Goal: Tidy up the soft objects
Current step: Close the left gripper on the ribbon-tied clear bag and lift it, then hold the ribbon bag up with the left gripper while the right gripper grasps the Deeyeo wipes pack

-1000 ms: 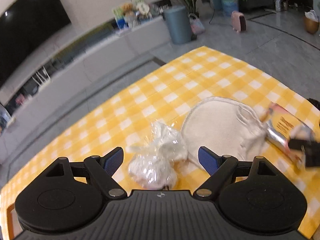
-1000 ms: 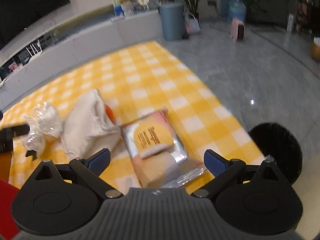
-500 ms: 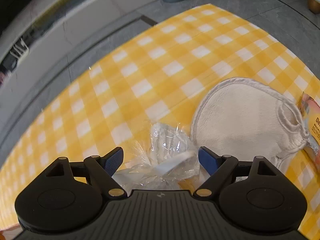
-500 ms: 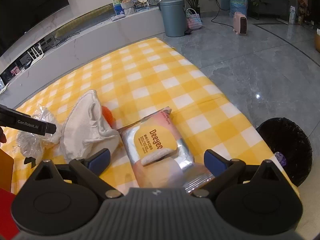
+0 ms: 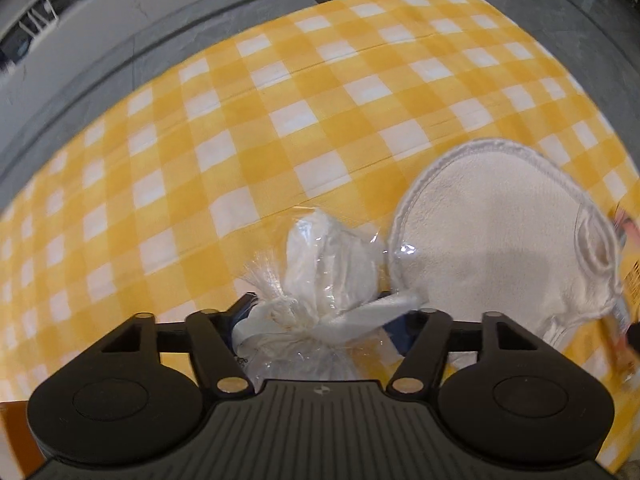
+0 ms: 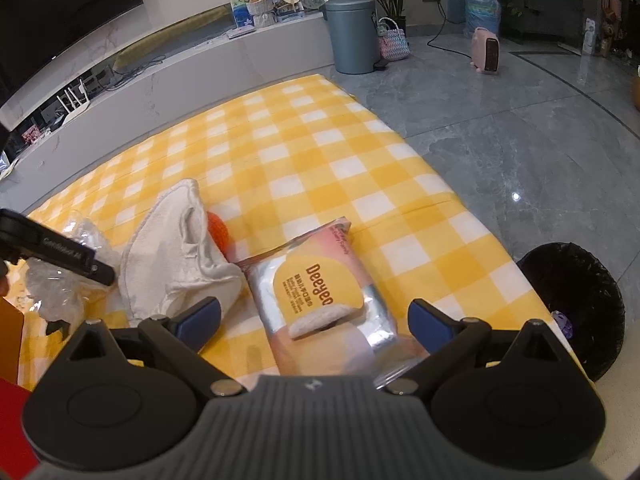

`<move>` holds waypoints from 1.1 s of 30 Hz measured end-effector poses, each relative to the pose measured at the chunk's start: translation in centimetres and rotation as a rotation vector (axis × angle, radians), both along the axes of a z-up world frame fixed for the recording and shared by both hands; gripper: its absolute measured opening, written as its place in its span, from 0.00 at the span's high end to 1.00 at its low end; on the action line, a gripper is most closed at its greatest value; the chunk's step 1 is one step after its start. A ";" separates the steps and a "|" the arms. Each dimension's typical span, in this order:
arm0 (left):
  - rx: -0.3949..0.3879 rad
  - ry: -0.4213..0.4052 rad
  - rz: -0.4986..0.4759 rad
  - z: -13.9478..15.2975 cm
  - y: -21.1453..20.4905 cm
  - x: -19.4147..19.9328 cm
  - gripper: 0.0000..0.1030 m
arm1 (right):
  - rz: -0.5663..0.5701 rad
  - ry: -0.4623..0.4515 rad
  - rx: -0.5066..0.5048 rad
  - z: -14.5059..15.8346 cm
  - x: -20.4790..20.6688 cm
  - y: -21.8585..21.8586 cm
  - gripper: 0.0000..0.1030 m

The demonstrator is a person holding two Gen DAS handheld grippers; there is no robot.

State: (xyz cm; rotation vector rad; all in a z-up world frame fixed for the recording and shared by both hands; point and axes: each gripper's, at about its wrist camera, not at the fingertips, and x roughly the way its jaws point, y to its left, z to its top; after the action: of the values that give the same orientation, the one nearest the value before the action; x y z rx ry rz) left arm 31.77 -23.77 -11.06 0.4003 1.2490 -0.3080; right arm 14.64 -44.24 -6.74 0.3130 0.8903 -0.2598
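Observation:
A clear plastic bag stuffed with white soft material lies on the yellow checked tablecloth. My left gripper points steeply down over it, and its jaws are closing with the blue pads against the bag's knotted middle. A cream cloth mitt lies just right of the bag. In the right wrist view the bag sits at far left under a black left-gripper finger. My right gripper stands open above a pink and yellow wipes pack, not touching it.
An orange ball peeks out behind the cream mitt. A black-lined bin stands on the floor off the table's right edge. A brown box edge and something red sit at far left.
My left gripper came down and tipped toward the bag, and its jaws narrowed around it. The right gripper stayed still and open over the wipes pack.

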 end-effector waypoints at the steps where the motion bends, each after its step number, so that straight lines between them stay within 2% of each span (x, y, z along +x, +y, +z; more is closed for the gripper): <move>1: 0.017 -0.012 -0.008 0.1 -0.3 -0.1 0.31 | -0.003 0.001 -0.006 0.0 0.1 0.0 0.05; 6: 0.016 -0.069 0.005 2.2 0.3 -1.0 0.32 | -0.004 0.001 -0.004 0.0 0.1 -0.3 0.05; 8: 0.007 -0.158 0.006 4.5 0.3 -2.1 0.32 | -0.008 0.011 -0.006 -0.3 0.2 -0.5 0.05; 10: -0.054 -0.219 0.004 7.2 0.6 -3.4 0.32 | -0.013 0.025 -0.012 -0.5 0.2 -0.5 0.05; 13: -0.170 -0.291 0.068 11.0 1.5 -6.3 0.32 | -0.028 0.037 -0.020 -0.7 -0.2 -0.7 0.05; 17: -0.278 -0.340 -0.008 13.5 1.2 -11.7 0.32 | -0.044 0.036 -0.009 -0.7 -0.7 -1.0 0.05; 20: -0.326 -0.295 -0.072 12.8 0.1 -15.1 0.32 | -0.043 0.044 -0.016 -0.8 -0.7 -1.0 0.05; 22: -0.340 -0.246 -0.112 11.5 -0.3 -16.1 0.32 | -0.038 0.053 -0.022 -0.9 -0.6 -0.9 0.05; 28: -0.422 -0.163 -0.104 7.6 -0.1 -17.4 0.32 | 0.012 0.080 -0.063 -1.5 -0.1 -0.2 0.03; 31: -0.469 -0.158 -0.149 6.5 0.0 -17.9 0.32 | 0.021 0.089 -0.064 -1.8 0.1 -0.4 0.03; 33: -0.453 -0.178 -0.182 6.0 -0.2 -17.9 0.32 | 0.014 0.095 -0.074 -2.0 0.3 -0.3 0.03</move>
State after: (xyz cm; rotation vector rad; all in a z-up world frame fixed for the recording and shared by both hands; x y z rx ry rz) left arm 13.86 -23.98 -5.10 0.1458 0.9348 -0.6803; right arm 14.93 -44.55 -8.73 0.2266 0.9739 -0.2956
